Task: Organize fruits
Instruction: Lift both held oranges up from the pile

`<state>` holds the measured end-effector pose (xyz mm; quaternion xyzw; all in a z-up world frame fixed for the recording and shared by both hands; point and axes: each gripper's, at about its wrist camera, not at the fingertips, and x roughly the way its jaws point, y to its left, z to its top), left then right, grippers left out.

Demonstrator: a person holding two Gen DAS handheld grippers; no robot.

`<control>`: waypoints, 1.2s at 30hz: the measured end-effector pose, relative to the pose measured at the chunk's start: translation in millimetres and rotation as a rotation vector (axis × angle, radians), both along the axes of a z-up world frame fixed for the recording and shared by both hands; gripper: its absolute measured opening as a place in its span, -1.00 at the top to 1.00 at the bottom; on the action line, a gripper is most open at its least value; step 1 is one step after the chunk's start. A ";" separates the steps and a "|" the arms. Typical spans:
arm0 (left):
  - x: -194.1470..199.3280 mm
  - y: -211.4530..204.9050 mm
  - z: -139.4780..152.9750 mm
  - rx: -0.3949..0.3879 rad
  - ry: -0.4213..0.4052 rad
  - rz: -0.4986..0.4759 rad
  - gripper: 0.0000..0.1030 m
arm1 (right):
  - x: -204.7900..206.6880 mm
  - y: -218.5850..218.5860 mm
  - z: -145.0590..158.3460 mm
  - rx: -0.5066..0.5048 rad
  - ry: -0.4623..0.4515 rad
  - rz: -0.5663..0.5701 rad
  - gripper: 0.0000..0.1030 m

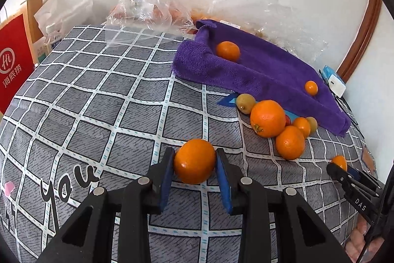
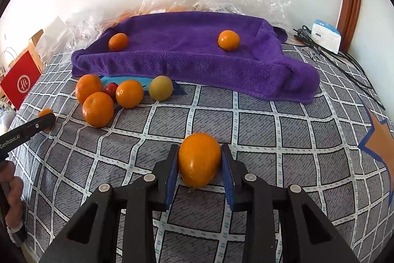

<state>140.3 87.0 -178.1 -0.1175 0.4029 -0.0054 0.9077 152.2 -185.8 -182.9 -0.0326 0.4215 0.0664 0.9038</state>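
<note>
Both claws nearly closed, left gripper (image 1: 195, 165) and right gripper (image 2: 200, 165) each pinching an orange (image 1: 194, 160) (image 2: 199, 159); gripping round, firm, slick-skinned fruit across its widest middle.

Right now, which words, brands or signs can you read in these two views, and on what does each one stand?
"Hi" and "海底捞": red bag.
"You": grid bedsheet.
"DAS": right gripper, seen from the left camera.
"GenRobot.AI": left gripper, seen from the right camera.
Carton and white box labels: too small to read.
</note>
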 end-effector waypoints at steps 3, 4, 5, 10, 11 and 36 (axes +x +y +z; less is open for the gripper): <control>0.1 0.1 0.4 -0.005 -0.001 -0.001 0.39 | 0.2 -0.5 -0.1 0.006 0.001 -0.001 0.37; -0.4 0.0 0.0 -0.009 -0.001 0.000 0.39 | 0.2 -0.9 -0.1 0.008 0.002 0.001 0.36; -0.5 0.7 -0.2 -0.014 -0.002 0.001 0.39 | 0.2 -1.3 -0.1 0.010 0.003 0.001 0.36; -1.4 3.6 -0.7 -0.037 -0.006 -0.003 0.36 | 0.0 0.1 -0.5 0.000 0.003 0.000 0.36; -1.1 3.0 -0.4 -0.032 -0.006 -0.006 0.36 | -0.1 -0.1 -0.5 0.001 0.002 0.000 0.36; -12.2 5.2 6.5 -0.055 -0.072 0.006 0.39 | -6.2 -2.3 2.5 0.017 -0.038 0.001 0.37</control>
